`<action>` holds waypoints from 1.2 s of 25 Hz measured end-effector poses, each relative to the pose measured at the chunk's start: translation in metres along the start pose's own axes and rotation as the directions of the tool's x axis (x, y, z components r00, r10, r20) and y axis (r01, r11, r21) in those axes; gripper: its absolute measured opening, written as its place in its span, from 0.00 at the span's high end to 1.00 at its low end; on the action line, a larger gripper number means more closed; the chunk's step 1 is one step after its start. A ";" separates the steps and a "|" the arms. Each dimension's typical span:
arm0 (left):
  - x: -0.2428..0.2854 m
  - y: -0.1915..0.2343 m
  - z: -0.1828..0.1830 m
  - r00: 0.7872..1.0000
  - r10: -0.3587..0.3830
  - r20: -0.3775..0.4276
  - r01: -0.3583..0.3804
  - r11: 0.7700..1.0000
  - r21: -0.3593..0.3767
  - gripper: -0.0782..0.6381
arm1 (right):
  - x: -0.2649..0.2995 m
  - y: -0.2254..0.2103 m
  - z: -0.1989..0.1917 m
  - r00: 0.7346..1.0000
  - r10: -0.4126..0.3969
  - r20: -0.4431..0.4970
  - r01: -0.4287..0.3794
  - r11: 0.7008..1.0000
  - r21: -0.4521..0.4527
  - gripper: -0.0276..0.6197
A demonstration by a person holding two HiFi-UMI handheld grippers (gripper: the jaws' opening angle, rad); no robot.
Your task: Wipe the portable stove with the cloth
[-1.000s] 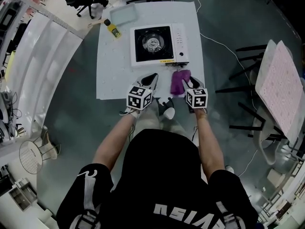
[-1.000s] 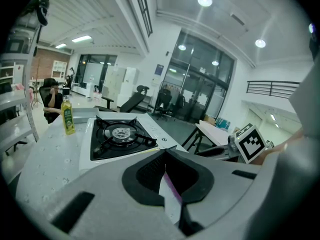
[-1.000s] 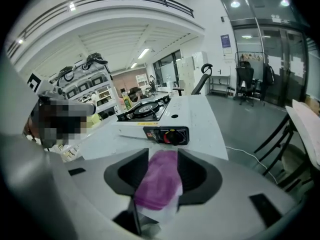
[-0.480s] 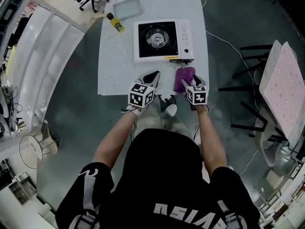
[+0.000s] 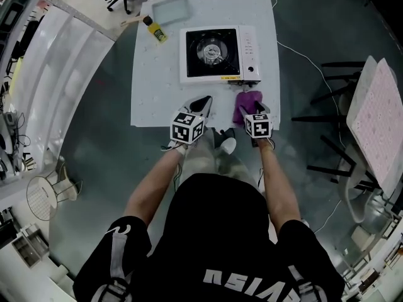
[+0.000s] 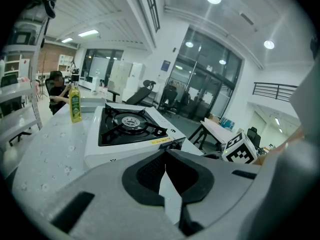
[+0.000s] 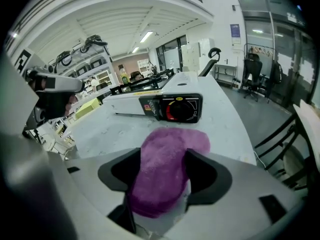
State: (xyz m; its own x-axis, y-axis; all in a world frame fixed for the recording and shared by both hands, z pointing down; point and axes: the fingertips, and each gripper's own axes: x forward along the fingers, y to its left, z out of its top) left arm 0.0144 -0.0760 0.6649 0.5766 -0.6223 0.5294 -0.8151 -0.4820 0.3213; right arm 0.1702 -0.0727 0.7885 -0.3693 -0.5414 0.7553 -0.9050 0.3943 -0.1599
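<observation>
the right gripper (image 5: 252,109) is tipped down over the near right part of the table (image 5: 157,87). its jaws have just been opening and now stand wide apart, with the purple cloth (image 7: 186,140) lying between them on the tabletop. the pads flank the cloth without clamping it, so this looks like the setup for a pickup. the cloth sits just in front of the portable stove (image 5: 214,54), below the corner with the control knob (image 7: 176,109), so it would only need a short carry to the stove top.

the left gripper (image 5: 204,100) hovers to the left of the right one, over the near edge of the table. its jaws are closed together on nothing, and it seems to be kept out of the way — or ready to steady the stove.

further out, a yellow oil bottle (image 5: 153,30) and a clear tray (image 5: 171,9) stand at the far left, well apart from the cloth. dark chair frames (image 5: 327,115) stand off to the right, clear of the table. nothing blocks the way from the cloth to the stove — only the raised burner grate may snag the cloth during wiping.
</observation>
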 end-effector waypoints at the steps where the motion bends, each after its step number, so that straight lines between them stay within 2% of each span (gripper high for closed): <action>1: 0.000 0.001 0.000 1.000 0.000 -0.002 0.000 1.000 0.000 0.88 | 0.002 0.000 -0.002 1.000 -0.006 -0.011 0.006 1.000 -0.007 0.57; 10: 0.004 0.010 -0.002 1.000 0.008 -0.014 -0.008 1.000 -0.015 0.88 | 0.014 -0.004 -0.005 0.997 -0.075 -0.016 0.074 0.997 -0.013 0.57; 22: 0.009 0.011 -0.008 1.000 0.009 -0.026 -0.010 1.000 -0.027 0.88 | 0.017 -0.004 -0.006 0.997 -0.072 0.008 0.072 0.997 -0.017 0.58; 30: 0.005 0.010 -0.007 1.000 0.007 -0.023 -0.007 1.000 -0.028 0.88 | 0.015 0.002 -0.005 0.998 -0.059 0.009 0.060 0.998 -0.025 0.66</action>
State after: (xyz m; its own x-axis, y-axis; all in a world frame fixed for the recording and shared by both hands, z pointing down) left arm 0.0090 -0.0798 0.6761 0.5697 -0.6112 0.5495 -0.8206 -0.4596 0.3396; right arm 0.1636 -0.0763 0.8023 -0.3166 -0.5703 0.7580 -0.9199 0.3794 -0.0988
